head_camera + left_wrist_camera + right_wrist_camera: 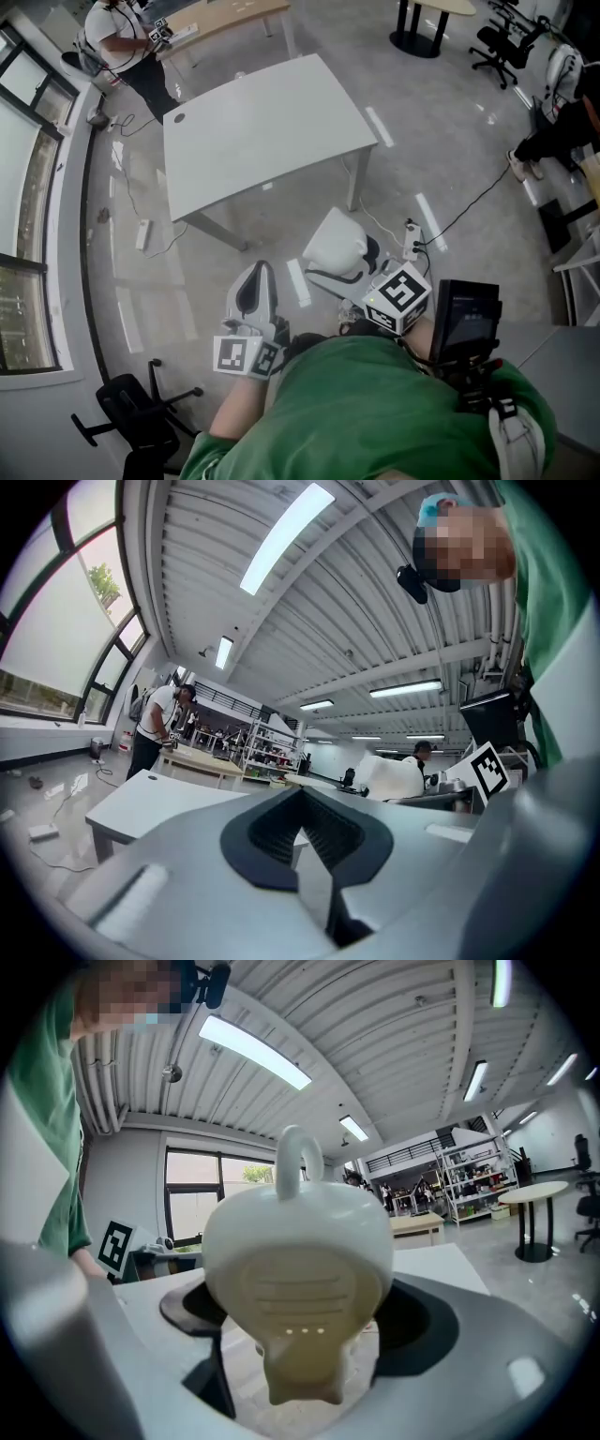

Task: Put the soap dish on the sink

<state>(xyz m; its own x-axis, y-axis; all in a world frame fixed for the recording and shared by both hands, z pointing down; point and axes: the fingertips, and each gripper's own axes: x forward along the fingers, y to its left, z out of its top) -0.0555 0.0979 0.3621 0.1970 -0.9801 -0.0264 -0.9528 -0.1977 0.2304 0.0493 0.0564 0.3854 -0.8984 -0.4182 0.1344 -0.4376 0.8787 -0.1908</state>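
Item: soap dish [298,1262], white, glossy, with a small loop at its top. Position: pinched in the right gripper [302,1335], jaws closed on its lower stem, body standing up above the jaw tips, clear of any surface.

Right gripper: held in front of a person in a green shirt [375,412], marker cube [398,298] at its rear.

Left gripper [302,829]: just left of the right gripper, apart from it; dark pads pressed together, nothing between them. Marker cube [246,356] at its rear.

Surroundings: white table [262,131], bare-topped, ahead of both grippers on a grey floor [450,141]. Second person [117,37] at a wooden bench beyond the table, ahead and left of the left gripper. Black office chair [131,417] behind and left of the left gripper. Windows [28,216] along the far left.
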